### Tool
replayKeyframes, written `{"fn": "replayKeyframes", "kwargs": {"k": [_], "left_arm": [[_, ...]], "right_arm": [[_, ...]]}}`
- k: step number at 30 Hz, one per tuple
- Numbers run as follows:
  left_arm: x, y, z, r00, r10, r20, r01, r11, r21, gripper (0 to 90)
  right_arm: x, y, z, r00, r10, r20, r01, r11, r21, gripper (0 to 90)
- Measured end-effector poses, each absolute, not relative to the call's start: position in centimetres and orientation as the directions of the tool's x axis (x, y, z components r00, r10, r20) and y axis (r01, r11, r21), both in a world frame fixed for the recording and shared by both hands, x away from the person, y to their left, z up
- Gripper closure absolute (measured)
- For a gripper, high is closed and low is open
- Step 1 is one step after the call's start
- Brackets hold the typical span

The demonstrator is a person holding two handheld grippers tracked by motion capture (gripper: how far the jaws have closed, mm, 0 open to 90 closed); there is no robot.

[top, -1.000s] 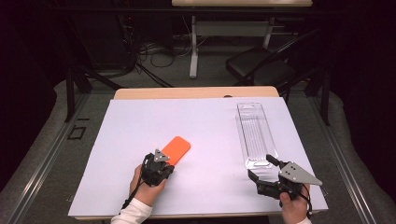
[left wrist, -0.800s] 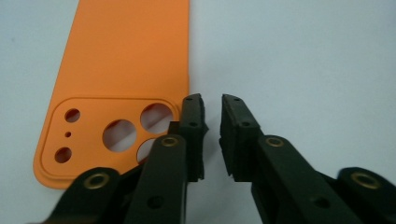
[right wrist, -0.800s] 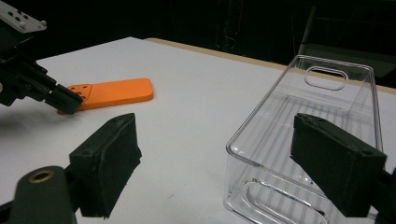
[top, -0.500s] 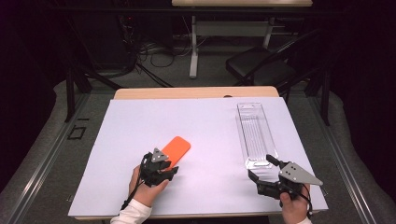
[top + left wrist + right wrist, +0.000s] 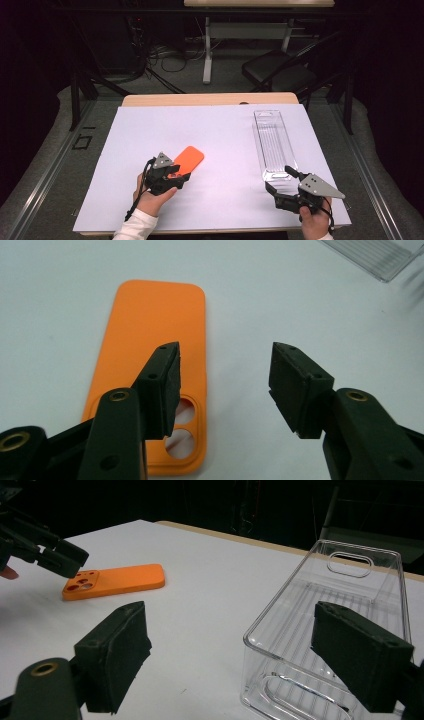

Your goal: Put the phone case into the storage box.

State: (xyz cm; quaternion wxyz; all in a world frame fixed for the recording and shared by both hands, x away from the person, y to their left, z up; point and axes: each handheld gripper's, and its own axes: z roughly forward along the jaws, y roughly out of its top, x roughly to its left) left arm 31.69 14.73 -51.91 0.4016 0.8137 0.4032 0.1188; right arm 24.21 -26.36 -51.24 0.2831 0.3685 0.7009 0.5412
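Left gripper opening over the orange phone case

The left gripper (image 5: 225, 377) has just been opening; its jaws are standing apart above the camera-hole end of the orange phone case (image 5: 152, 360), which is lying flat on the white table (image 5: 225, 140), nothing pinched. The right gripper (image 5: 240, 665) is hovering open beside the near end of the clear plastic tray (image 5: 340, 605). The case is not yet lifted, so moving it is probably all still ahead.

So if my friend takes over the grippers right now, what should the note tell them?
Left gripper: jaws have just been opening, nothing between them; one jaw hangs over the orange phone case, which lies flat on the white table.
Right gripper: open at the near end of the clear plastic box, not gripping it.
Done: case let go.
Left: probably the case still has to go into the box.
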Motion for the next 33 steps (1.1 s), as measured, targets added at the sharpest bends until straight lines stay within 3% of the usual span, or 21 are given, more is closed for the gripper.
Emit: {"fn": "replayKeyframes", "kwargs": {"k": [4, 12, 26, 33], "left_arm": [[31.9, 15.0, -51.1, 0.648, 0.741, -0.173, 0.563, -0.314, 0.765, 45.4], [32.0, 14.8, -50.2, 0.668, 0.728, -0.157, 0.559, -0.352, 0.750, 43.5], [32.8, 14.6, -49.1, 0.659, 0.735, -0.156, 0.590, -0.377, 0.714, 16.5], [33.5, 14.8, -48.7, 0.659, 0.721, -0.212, 0.628, -0.373, 0.683, 12.0]], "right_arm": [[24.2, -26.4, -51.2, -0.570, 0.822, 0.003, 0.211, 0.142, 0.967, 14.6], [24.2, -26.4, -51.2, -0.570, 0.821, 0.004, 0.215, 0.145, 0.966, 14.6], [24.2, -26.3, -51.3, -0.571, 0.821, 0.005, 0.217, 0.146, 0.965, 14.6], [24.2, -26.3, -51.3, -0.571, 0.821, 0.006, 0.219, 0.146, 0.965, 14.6]]}}
